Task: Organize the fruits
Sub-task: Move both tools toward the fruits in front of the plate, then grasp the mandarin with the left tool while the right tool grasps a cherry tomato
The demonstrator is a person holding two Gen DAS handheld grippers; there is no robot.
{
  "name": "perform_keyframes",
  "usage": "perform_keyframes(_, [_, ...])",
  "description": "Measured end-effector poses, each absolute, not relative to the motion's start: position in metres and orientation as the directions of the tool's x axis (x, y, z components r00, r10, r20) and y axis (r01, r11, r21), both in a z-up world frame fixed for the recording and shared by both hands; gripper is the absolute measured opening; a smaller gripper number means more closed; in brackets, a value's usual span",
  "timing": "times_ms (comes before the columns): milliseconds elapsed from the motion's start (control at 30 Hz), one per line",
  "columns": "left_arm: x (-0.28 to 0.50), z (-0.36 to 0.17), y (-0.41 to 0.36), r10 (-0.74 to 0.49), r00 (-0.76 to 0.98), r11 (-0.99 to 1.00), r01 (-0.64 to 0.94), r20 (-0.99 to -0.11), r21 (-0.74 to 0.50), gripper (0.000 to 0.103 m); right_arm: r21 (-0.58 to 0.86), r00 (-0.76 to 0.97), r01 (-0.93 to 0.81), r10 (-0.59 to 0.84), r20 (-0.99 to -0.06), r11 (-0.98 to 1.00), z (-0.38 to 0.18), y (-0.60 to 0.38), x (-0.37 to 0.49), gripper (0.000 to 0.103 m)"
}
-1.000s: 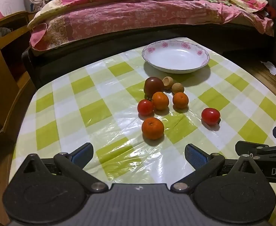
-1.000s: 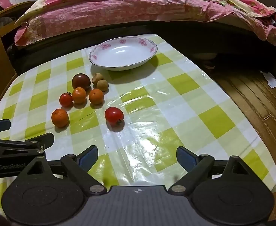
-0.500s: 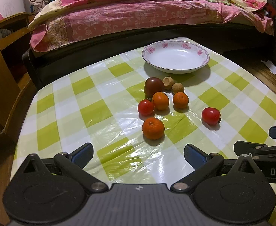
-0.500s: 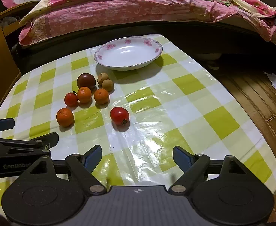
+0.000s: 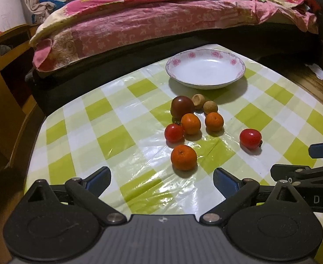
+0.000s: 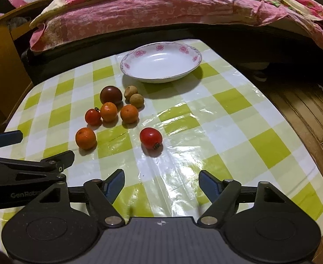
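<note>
The fruits (image 6: 108, 114) are clustered on the table (image 6: 227, 132) before an empty bowl (image 6: 161, 62). The left gripper (image 5: 161, 179) is held apart and empty. The right gripper (image 6: 161, 183) is closing with nothing between its jaws.

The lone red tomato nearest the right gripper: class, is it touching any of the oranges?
Apart. In the right wrist view the lone tomato sits alone, with bare tablecloth plainly visible between it and the nearest orange.
</note>
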State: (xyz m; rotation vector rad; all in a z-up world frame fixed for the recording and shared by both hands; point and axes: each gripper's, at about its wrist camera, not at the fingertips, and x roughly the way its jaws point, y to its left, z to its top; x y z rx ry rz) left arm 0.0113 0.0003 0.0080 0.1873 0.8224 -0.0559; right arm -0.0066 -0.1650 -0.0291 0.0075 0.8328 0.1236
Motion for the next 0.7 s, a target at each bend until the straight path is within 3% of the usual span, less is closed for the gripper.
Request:
perform_keyframes(500, [0.059, -0.021, 0.006, -0.045, 0.617, 0.978, 0.186, -0.785, 0.090, 0.103, 0.024, 0.609, -0.255, 0.179, -0.773, 0.967, -0.037, -0.160, 0.054, 0.066])
perform_keyframes(700, [0.066, -0.029, 0.009, -0.071, 0.614, 0.975, 0.208, -0.786, 0.074, 0.091, 0.030, 0.585, -0.304, 0.211, -0.783, 0.952, -0.046, -0.157, 0.070, 0.058])
